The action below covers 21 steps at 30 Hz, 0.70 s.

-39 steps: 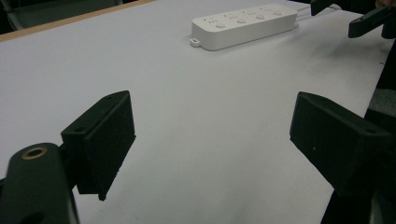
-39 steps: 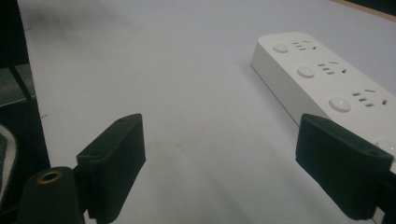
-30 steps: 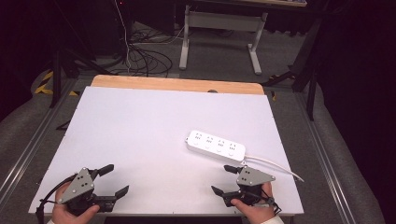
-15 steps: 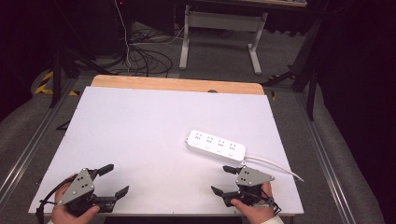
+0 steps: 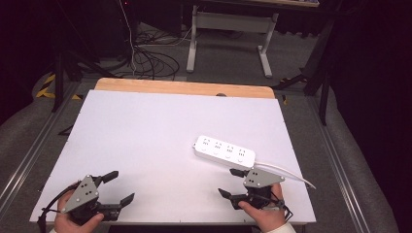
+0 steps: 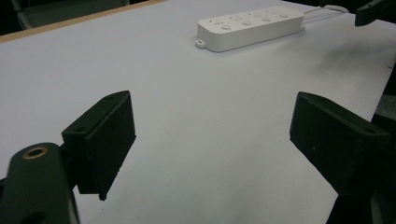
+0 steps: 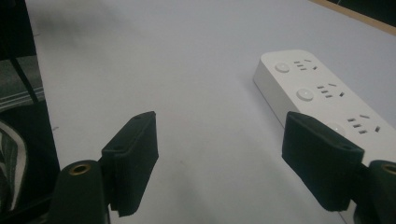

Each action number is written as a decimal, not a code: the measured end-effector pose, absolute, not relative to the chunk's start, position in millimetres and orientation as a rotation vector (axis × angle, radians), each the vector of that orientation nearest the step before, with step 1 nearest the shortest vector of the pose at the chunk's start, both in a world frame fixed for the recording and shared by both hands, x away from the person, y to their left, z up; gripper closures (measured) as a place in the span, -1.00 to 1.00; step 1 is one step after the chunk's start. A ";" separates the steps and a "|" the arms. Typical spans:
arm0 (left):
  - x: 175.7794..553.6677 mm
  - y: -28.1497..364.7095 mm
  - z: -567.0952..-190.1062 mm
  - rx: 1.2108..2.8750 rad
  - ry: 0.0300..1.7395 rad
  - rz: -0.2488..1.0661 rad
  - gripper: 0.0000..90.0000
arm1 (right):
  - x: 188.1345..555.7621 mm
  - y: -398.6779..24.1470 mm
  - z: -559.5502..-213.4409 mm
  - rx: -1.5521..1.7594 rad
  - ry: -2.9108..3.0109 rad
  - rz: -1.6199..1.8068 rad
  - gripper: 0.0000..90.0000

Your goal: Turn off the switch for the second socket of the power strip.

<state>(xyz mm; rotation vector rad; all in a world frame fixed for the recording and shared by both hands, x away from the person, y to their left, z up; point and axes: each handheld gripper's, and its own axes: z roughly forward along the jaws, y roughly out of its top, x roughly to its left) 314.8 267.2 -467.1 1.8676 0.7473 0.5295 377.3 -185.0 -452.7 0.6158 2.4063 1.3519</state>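
A white power strip (image 5: 225, 151) lies flat on the white table (image 5: 155, 131), right of the middle, and its cable (image 5: 286, 172) runs off toward the right edge. My right gripper (image 5: 227, 182) is held near the front edge, just in front of the strip. It is open, its jaws have just been closing a little, and nothing is between them. In the right gripper view the gripper (image 7: 219, 154) has the power strip (image 7: 322, 88) ahead, beside its right jaw. My left gripper (image 5: 120, 187) rests open and empty at the front left. The power strip (image 6: 252, 25) is far ahead of it.
A bare wooden strip (image 5: 184, 88) borders the table's far edge, and metal rails (image 5: 340, 170) run along both sides. Beyond the table are a dark floor with tangled cables (image 5: 145, 53) and a desk frame's legs (image 5: 228, 29).
The right gripper's jaws stand slightly closer together than a second ago. The left gripper and the power strip have kept still.
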 end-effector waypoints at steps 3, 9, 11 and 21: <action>314.9 267.4 -467.1 1.869 0.749 0.531 -0.68 | 381.4 -182.9 -446.4 0.624 2.410 1.362 -0.33; 315.0 268.3 -467.4 1.865 0.757 0.528 -0.68 | 388.6 -179.3 -438.5 0.627 2.415 1.357 -0.32; 315.0 268.4 -467.3 1.864 0.757 0.527 -0.68 | 389.4 -179.0 -437.6 0.626 2.415 1.357 -0.32; 315.2 268.3 -467.6 1.863 0.751 0.521 -0.69 | 404.5 -169.2 -424.4 0.600 2.432 1.335 -0.30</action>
